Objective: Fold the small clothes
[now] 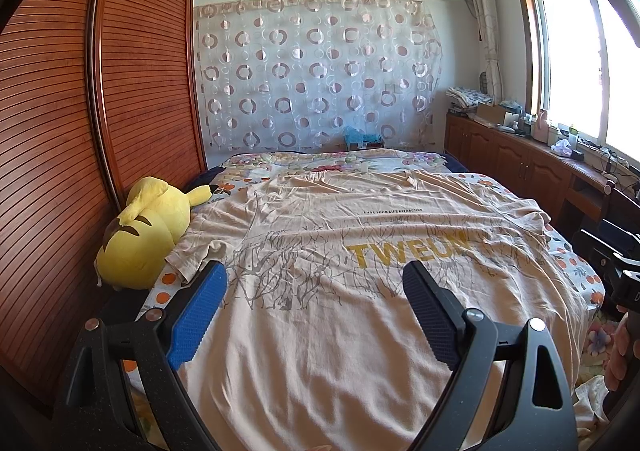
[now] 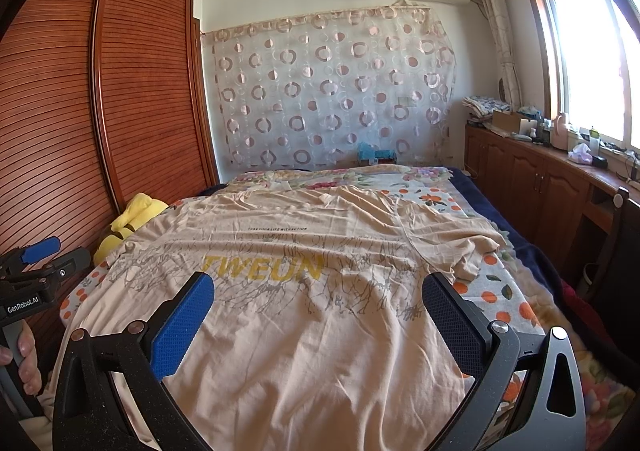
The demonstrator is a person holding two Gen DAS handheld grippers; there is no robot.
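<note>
Lying flat: peach T-shirt (image 1: 320,291) spreading print-up over the floral bedsheet (image 2: 496,299), hem near, collar far, "TWEUN" lettering across the chest.
Hovering left: left gripper (image 1: 316,315) hanging over the near left half of the shirt, jaws spread wide, holding nothing, blue pad (image 1: 198,319) just beside the left edge of the cloth.
Hovering right: right gripper (image 2: 320,325) hanging over the near middle of the shirt, jaws equally wide, gripping nothing.
Bunching: left sleeve (image 1: 192,255) crumpling beside the yellow plush toy (image 1: 144,235); right sleeve (image 2: 456,247) lying wrinkled on the sheet.
Judging the step: probably getting ready to pinch the cloth for a first fold, nothing folded yet.
Doing it well: pinching the shirt at matching points on the two sides, closing on a shallow bite of the shirt only, not the sheet beneath.
Keeping even: lifting both sides together, holding the fabric taut between the grippers, laying it down so the edges line up.
Watching for: the left sleeve snagging against the plush toy, wrinkles getting trapped inside the fold.
</note>
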